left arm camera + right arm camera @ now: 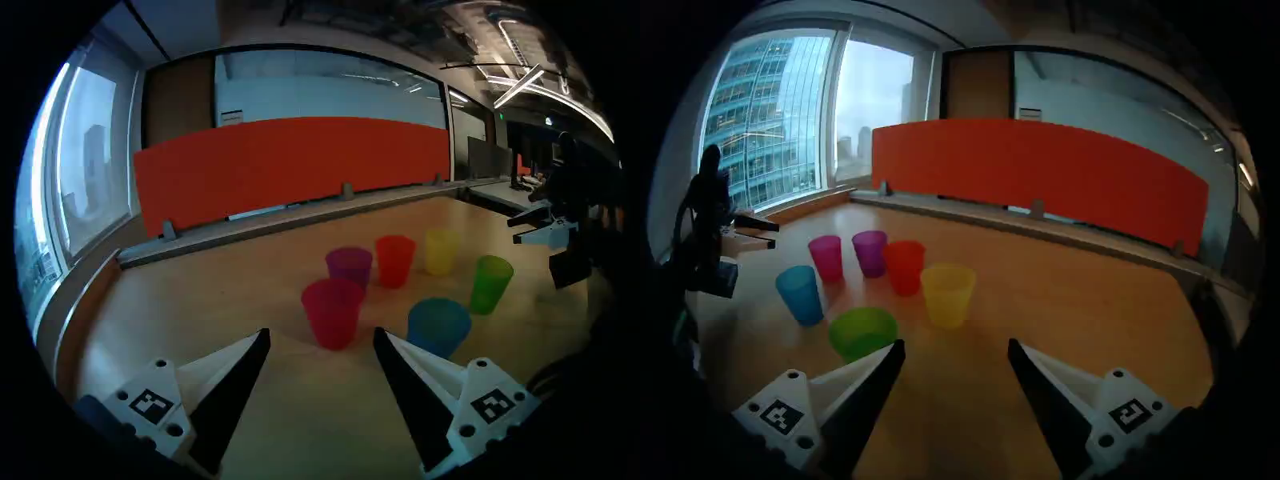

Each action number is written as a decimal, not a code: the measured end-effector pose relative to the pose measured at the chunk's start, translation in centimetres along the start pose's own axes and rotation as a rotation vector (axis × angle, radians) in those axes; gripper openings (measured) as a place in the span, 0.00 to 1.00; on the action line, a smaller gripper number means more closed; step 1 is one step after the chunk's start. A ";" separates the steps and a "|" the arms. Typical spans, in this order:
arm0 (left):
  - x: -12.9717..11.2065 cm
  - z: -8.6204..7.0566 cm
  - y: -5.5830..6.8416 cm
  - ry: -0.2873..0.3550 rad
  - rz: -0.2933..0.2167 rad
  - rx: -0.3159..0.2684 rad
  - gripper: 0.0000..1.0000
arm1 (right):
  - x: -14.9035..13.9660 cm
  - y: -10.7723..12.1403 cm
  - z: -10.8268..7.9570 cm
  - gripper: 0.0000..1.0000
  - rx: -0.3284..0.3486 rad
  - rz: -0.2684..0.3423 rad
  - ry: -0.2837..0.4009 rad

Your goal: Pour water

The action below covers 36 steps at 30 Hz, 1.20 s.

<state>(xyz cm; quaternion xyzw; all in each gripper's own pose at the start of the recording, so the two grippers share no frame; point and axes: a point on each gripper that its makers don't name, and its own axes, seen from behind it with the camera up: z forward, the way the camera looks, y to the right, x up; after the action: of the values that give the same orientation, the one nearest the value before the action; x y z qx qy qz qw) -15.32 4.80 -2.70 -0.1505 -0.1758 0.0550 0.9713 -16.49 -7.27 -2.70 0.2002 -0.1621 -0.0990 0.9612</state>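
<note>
The left gripper and right gripper are spread, nothing gripped — a pink cup is seen just ahead of the left's fingertips, a green cup just ahead of the right's left finger.

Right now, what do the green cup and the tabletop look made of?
Green cup: probably thin plastic, translucent and slightly glossy; light shows through its wall. Tabletop: wood-look surface, laminate or veneer, I cannot tell which; satin finish, judging by its even tan colour and the soft sheen from the window.
</note>
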 end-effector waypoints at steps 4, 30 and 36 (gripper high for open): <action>1.1 -0.4 -1.3 0.048 -0.010 0.055 0.96 | 1.3 1.6 0.0 1.00 -0.074 0.002 0.049; 6.7 -4.3 -6.1 0.321 -0.112 0.320 0.96 | 8.4 7.4 -2.8 1.00 -0.418 0.101 0.372; 7.4 -4.5 -6.6 0.342 -0.122 0.351 0.96 | 9.1 8.1 -3.4 1.00 -0.470 0.131 0.408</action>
<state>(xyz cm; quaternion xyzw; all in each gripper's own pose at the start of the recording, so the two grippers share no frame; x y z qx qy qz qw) -6.46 -1.50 -2.27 0.0242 -0.0053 -0.0002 0.9997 -5.80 -1.14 0.17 -0.0225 0.0486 -0.0295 0.9981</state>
